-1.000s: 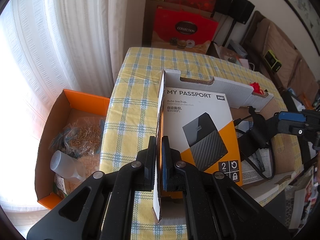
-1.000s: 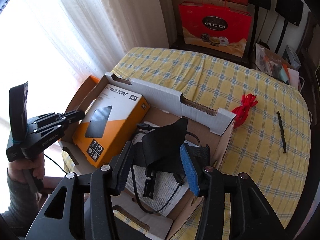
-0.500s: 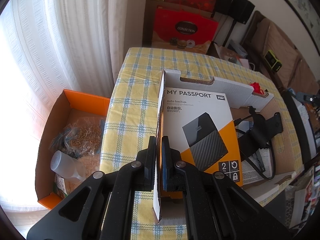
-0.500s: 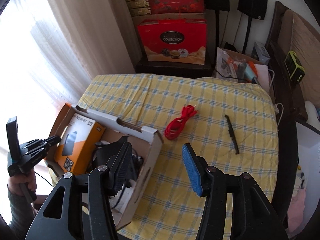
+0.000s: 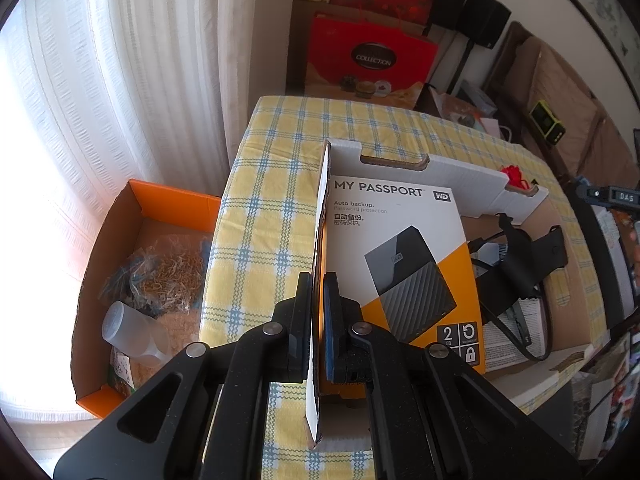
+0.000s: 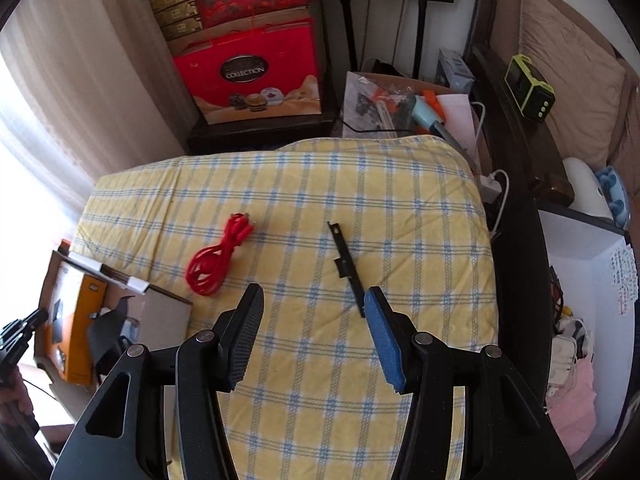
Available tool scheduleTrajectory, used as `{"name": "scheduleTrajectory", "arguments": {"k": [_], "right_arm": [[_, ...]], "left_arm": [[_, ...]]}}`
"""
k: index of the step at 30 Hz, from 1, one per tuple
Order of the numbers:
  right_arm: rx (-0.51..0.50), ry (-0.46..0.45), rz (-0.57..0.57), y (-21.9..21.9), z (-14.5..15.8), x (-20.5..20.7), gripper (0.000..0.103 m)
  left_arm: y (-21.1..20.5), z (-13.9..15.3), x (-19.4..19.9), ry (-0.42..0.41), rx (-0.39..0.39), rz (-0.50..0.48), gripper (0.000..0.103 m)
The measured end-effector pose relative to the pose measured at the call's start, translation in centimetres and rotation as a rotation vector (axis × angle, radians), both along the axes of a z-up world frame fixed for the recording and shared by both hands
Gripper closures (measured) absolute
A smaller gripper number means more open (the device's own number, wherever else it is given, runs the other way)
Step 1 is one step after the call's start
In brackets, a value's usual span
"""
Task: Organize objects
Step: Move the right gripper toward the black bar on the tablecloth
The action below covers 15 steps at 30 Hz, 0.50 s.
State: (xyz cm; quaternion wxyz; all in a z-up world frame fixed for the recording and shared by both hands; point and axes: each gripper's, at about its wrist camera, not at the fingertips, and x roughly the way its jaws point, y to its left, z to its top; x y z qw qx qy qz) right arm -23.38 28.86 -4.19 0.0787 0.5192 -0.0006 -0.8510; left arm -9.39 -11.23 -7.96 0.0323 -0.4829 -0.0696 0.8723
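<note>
Box: shallow white cardboard box [image 5: 460, 168] on the yellow-and-blue checked tabletop [image 6: 320, 184], holding an orange-and-white hard-drive carton [image 5: 404, 264].
Left tool [image 5: 318, 300]: pressed onto the box's upright side wall.
Right tool [image 6: 312, 332]: spread wide, holding nothing, above the tabletop.
Nearby: coiled red cable [image 6: 218, 258]; thin black strip [image 6: 347, 268] beside the blue pad.

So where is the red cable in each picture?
Left wrist view: the red cable peeks up at the upper right, just beyond the far wall of the cardboard box.
Right wrist view: the red cable lies coiled on the checked tablecloth, left of centre, above the right gripper.
Shared landmark: the orange MY PASSPORT box inside the cardboard box.
</note>
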Motion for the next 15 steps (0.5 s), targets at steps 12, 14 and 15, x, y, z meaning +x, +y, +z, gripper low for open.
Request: {"name": "scheduleTrajectory", "arguments": {"k": [12,14,15], "right_arm": [[0.032,-0.086,-0.034,0.7,-5.3,-3.5,0.049],[0.053,-0.087,-0.029,0.5,-5.7,-3.5,0.054],[0.065,-0.087,-0.027,0.3,-5.9,-3.5,0.06]], "left_arm": [[0.1,0.0,0.1,0.0,-0.008,0.007,0.1],[0.1,0.0,0.2,-0.001,-0.006,0.007,0.1],[0.1,0.0,0.2,-0.001,-0.005,0.008,0.1]]}}
